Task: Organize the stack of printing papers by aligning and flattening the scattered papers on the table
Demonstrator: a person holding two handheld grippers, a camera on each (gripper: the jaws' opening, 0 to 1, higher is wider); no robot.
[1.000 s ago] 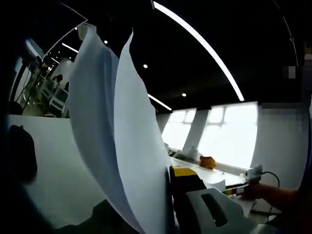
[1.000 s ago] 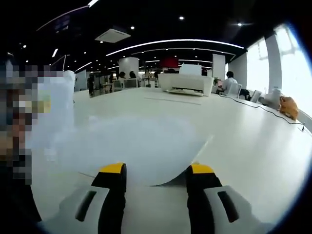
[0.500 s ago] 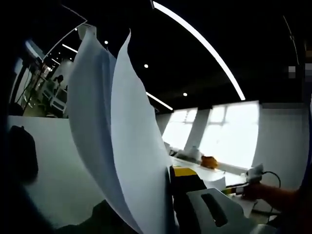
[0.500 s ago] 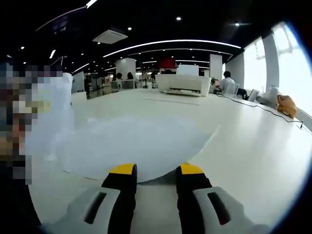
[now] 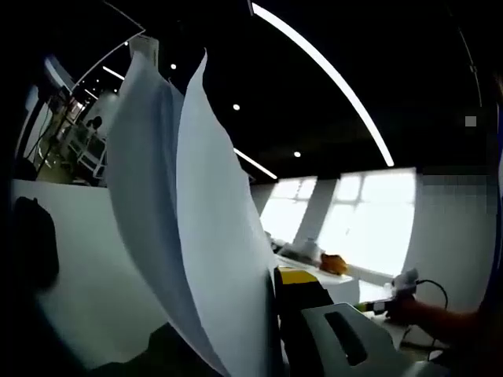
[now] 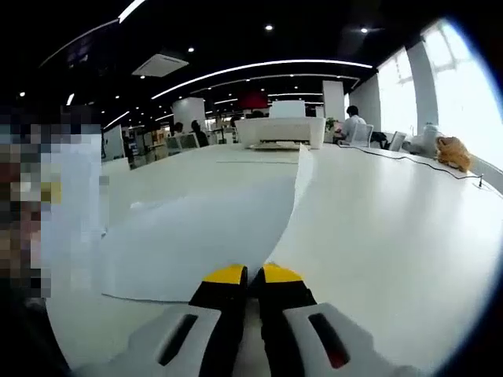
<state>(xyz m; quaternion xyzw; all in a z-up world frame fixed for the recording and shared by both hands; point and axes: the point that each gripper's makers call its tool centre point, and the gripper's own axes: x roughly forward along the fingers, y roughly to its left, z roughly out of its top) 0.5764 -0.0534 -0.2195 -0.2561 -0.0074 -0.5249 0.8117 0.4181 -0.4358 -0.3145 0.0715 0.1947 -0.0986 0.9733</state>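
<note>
Papers: thin white printing papers (image 5: pixel 196 236), smooth and matte, stand upright in the left gripper view, curling apart at the top into two curved leaves; their lower edge is cut off at the bottom of the view.
Left gripper (image 5: pixel 267 330): a yellow-tipped finger (image 5: pixel 299 294) on a pale grey body presses the sheets' right face; the other finger is hidden behind the paper, so the grip looks clamped on the sheets.
Right gripper (image 6: pixel 245 284): yellow-tipped black fingers (image 6: pixel 224 287) closed together, pinching the near edge of a flat sheet (image 6: pixel 204 236).
Flat sheet: lies on the glossy white desk (image 6: pixel 377 228), its far corner lifted into a slight fold.
Far end of desk: a white boxy printer (image 6: pixel 275 131), details too small to read.
Left edge, right gripper view: another upright white sheet (image 6: pixel 75 204), partly blurred.
</note>
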